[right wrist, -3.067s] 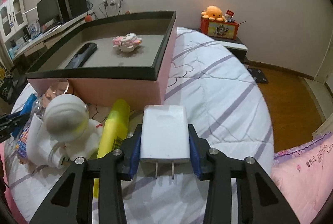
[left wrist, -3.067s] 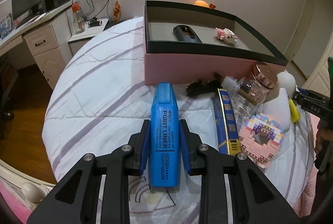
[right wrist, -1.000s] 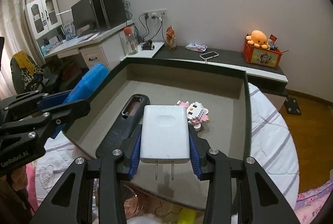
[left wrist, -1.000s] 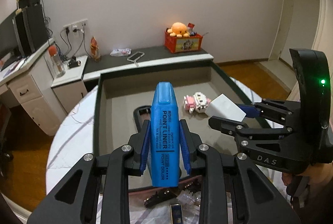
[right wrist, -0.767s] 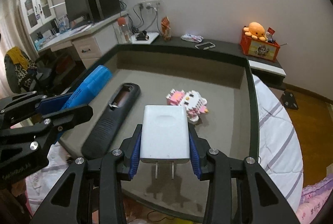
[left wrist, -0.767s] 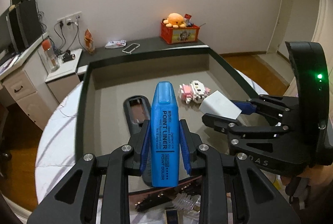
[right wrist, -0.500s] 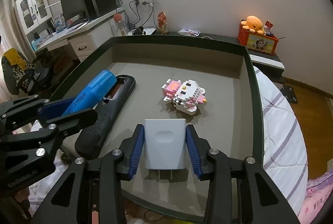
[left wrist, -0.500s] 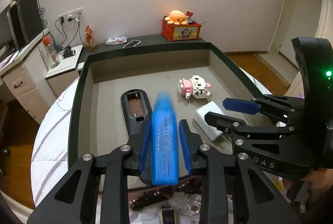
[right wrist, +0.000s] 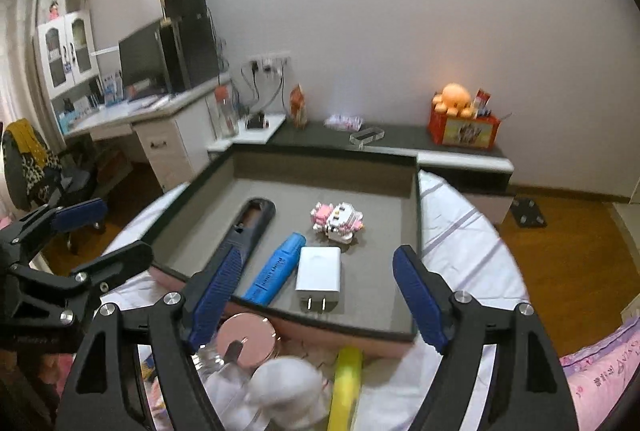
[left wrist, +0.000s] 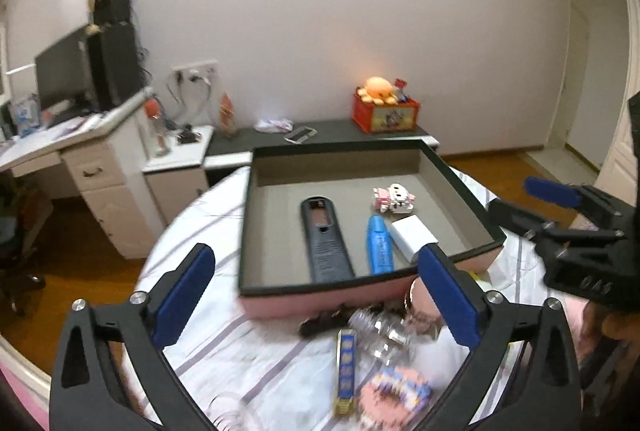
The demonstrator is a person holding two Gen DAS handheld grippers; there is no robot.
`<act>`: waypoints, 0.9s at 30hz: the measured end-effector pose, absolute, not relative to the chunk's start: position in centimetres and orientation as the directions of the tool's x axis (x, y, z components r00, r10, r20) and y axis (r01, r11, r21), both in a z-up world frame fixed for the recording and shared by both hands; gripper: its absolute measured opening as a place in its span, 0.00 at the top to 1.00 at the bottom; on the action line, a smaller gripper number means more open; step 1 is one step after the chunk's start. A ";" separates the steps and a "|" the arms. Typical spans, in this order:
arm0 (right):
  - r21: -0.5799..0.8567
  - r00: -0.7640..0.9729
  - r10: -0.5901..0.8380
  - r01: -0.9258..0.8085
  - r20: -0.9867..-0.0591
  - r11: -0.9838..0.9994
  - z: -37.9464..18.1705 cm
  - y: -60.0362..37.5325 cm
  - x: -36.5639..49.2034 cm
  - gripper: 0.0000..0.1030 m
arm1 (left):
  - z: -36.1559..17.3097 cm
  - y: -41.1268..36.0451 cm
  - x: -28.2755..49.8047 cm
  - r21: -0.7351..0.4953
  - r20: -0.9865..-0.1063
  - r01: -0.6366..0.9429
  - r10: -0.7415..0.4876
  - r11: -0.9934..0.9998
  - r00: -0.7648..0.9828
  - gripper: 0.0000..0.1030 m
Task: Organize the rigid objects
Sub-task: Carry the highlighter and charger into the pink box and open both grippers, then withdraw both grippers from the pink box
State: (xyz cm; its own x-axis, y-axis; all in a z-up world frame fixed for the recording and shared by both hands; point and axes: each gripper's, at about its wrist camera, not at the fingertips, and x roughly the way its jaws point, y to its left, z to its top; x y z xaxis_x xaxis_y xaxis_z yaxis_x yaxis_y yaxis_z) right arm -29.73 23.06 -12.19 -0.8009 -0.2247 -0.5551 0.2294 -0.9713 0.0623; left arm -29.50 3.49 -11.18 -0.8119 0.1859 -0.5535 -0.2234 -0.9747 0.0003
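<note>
The pink box with a dark rim sits on the bed. Inside it lie a black remote, the blue highlighter, the white charger plug and a pink-white brick figure. My left gripper hangs back from the box's near wall, jaws opening wide, nothing between them. My right gripper is also drawn back with its jaws opening, empty; it shows at the right of the left wrist view.
Before the box on the striped bedding lie a clear bottle with a rose-gold cap, a blue-gold slim box, a pink brick model, a yellow tube and a white figure. A desk and low shelf stand behind.
Both grippers let go: the highlighter and the charger now lie on the box floor. Both grippers opened wide and pulled back and up from the box.
</note>
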 end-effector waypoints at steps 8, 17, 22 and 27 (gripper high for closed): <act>0.058 -0.882 -0.211 0.206 -0.421 -0.977 -10.0 23.2 -23.3 0.19 | -9.5 1.4 -23.5 0.027 -0.485 -0.189 0.152 -0.982 -0.861 0.00; 0.051 -0.873 -0.210 0.209 -0.440 -0.977 -10.2 22.5 -19.6 0.19 | -9.5 0.2 -20.0 0.013 -0.487 -0.204 0.172 -0.979 -0.856 0.00; 0.054 -0.867 -0.206 0.203 -0.453 -0.978 -10.3 22.8 -18.6 0.19 | -9.7 0.1 -18.9 0.008 -0.492 -0.213 0.181 -0.977 -0.851 0.00; 0.059 -0.862 -0.203 0.199 -0.464 -0.978 -10.7 23.0 -18.1 0.19 | -10.1 0.0 -18.5 0.023 -0.507 -0.220 0.179 -0.975 -0.843 0.00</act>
